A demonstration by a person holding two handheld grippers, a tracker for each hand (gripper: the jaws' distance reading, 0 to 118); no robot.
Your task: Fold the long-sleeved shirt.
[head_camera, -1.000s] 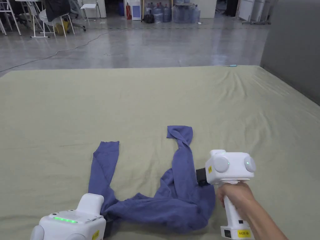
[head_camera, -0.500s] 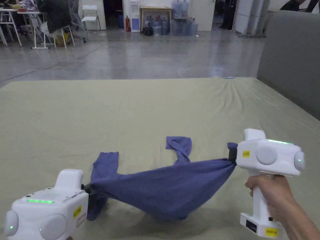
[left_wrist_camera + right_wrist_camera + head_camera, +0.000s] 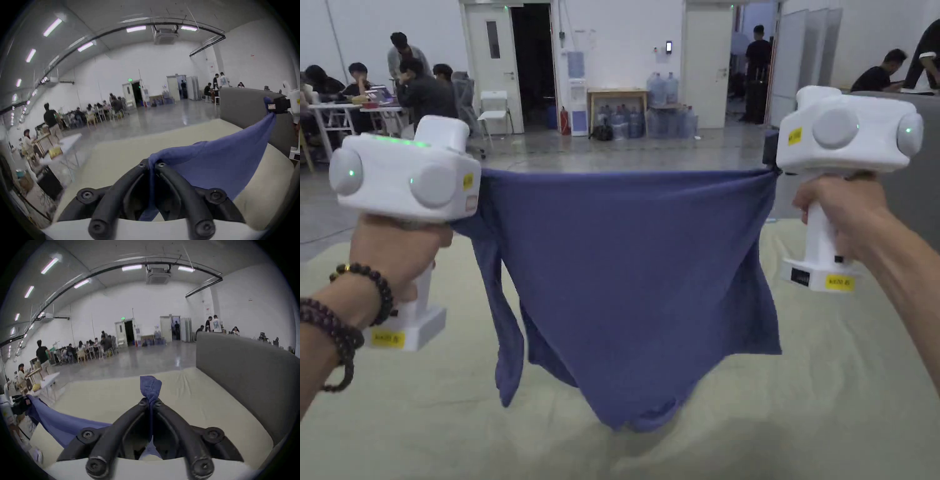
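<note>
A blue long-sleeved shirt (image 3: 631, 275) hangs in the air, stretched taut between my two grippers, its lower end just above the bed. My left gripper (image 3: 478, 187) is shut on its left top corner. In the left gripper view the jaws stand closed around the gripper's midpoint (image 3: 151, 165), with the shirt (image 3: 211, 162) running off to the right. My right gripper (image 3: 769, 165) is shut on the right top corner. In the right gripper view a tuft of the shirt (image 3: 150, 386) sticks out past the right gripper (image 3: 151, 403). One sleeve (image 3: 503, 325) dangles on the left.
A pale green sheet covers the bed (image 3: 850, 400) below the shirt. A grey headboard (image 3: 243, 369) rises along the right side. Beyond the bed lies open concrete floor (image 3: 154, 356), with people seated at tables (image 3: 356, 109) and water bottles (image 3: 665, 106) at the far wall.
Both grippers have lifted the shirt from the bed to chest height and pulled it wide. It went from a crumpled heap to a hanging sheet. The head camera has tilted upward.
</note>
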